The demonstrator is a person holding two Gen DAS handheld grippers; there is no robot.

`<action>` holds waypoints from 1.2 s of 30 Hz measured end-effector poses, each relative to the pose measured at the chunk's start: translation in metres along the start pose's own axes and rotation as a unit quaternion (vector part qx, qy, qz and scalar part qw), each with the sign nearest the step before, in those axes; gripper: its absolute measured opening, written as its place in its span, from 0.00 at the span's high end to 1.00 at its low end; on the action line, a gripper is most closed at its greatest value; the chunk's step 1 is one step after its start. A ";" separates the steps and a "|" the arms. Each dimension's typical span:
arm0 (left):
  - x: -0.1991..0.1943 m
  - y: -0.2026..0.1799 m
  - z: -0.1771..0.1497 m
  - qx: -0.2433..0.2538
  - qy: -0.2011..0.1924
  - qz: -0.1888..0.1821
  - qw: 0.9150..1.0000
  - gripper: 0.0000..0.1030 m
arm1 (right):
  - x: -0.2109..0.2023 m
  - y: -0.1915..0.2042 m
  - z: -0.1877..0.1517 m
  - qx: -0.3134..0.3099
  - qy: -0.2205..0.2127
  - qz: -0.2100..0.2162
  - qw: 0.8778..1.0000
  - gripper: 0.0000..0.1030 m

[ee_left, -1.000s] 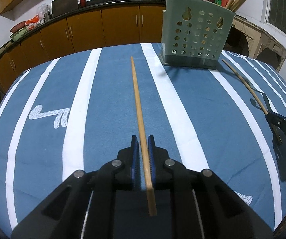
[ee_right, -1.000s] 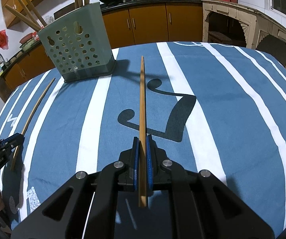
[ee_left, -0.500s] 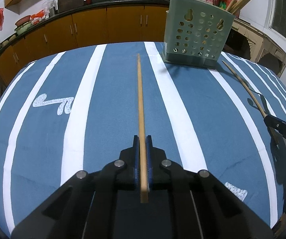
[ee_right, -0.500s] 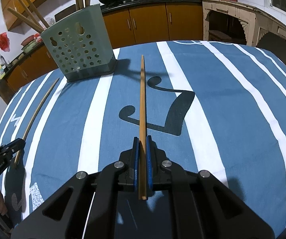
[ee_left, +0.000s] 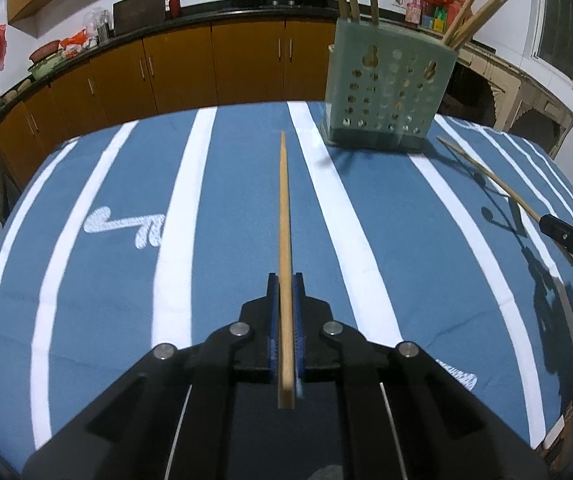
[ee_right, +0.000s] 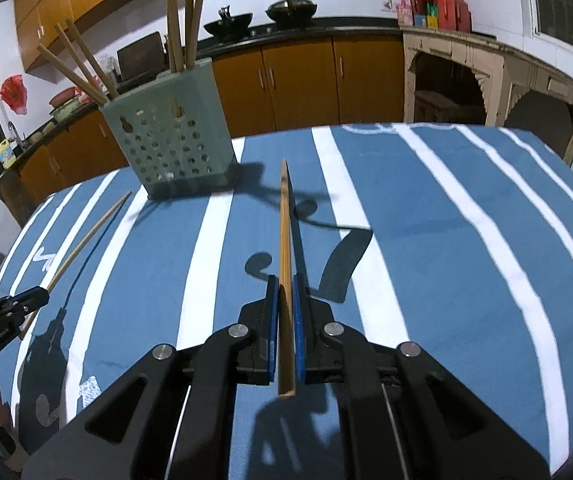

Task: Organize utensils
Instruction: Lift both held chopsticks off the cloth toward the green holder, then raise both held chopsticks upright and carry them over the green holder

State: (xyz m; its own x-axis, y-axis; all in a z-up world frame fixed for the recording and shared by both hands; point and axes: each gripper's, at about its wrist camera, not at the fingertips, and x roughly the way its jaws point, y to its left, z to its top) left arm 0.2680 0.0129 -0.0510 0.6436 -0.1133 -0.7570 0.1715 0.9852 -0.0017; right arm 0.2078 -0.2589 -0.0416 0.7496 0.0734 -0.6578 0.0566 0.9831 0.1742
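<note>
My left gripper (ee_left: 285, 280) is shut on a wooden chopstick (ee_left: 284, 208) that sticks out ahead of it above the striped cloth. My right gripper (ee_right: 284, 282) is shut on a second chopstick (ee_right: 284, 220), also lifted off the cloth. A pale green perforated utensil holder (ee_left: 388, 92) stands far right in the left wrist view; in the right wrist view the holder (ee_right: 170, 136) stands far left. Several chopsticks stand in it. Each gripper shows at the edge of the other's view: the right one (ee_left: 570, 240), the left one (ee_right: 6, 312).
The table wears a blue cloth with white stripes (ee_left: 174, 216). Orange kitchen cabinets (ee_left: 182, 68) and a dark counter with woks (ee_right: 290, 8) run behind it. A pale carved sideboard (ee_right: 482, 72) stands at the right.
Both grippers have risen, carrying their chopsticks up off the cloth. The holder now sits lower in both views.
</note>
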 end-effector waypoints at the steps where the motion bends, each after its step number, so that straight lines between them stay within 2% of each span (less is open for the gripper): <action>1: -0.003 0.001 0.001 0.000 -0.004 0.000 1.000 0.93 | -0.003 0.000 0.002 -0.001 -0.006 -0.001 1.000 0.92; 14: -0.054 0.009 0.031 -0.011 -0.091 -0.003 0.996 0.93 | -0.030 0.000 0.025 -0.002 -0.063 0.003 0.998 0.92; 28: -0.113 0.022 0.063 -0.043 -0.198 -0.024 0.979 0.93 | -0.072 -0.001 0.060 0.010 -0.150 0.040 0.988 0.92; 36: -0.125 0.022 0.070 -0.044 -0.213 -0.030 0.976 0.93 | -0.082 0.007 0.067 0.007 -0.166 0.053 0.985 0.92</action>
State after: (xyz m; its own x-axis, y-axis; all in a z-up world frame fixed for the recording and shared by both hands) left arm 0.2431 0.0393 0.0893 0.8892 -0.1962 -0.4133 0.1658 0.9802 -0.1086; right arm 0.1909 -0.2695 0.0620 0.9263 0.1133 -0.3594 -0.0257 0.9705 0.2397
